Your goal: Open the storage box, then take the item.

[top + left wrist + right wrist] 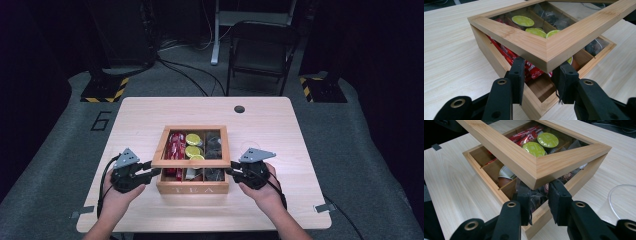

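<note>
I see the wooden tea box [192, 187] in the middle of the high view, on the light table [150, 115]. Its lid [165, 142] with the clear window is tipped up at the front. My left gripper [541, 72] sits under the lid's front left corner, jaws a bit apart, pinching nothing. My right gripper [540, 195] sits under the front right corner, jaws also a bit apart. Green pods [193, 145] and red packets [175, 147] lie inside.
</note>
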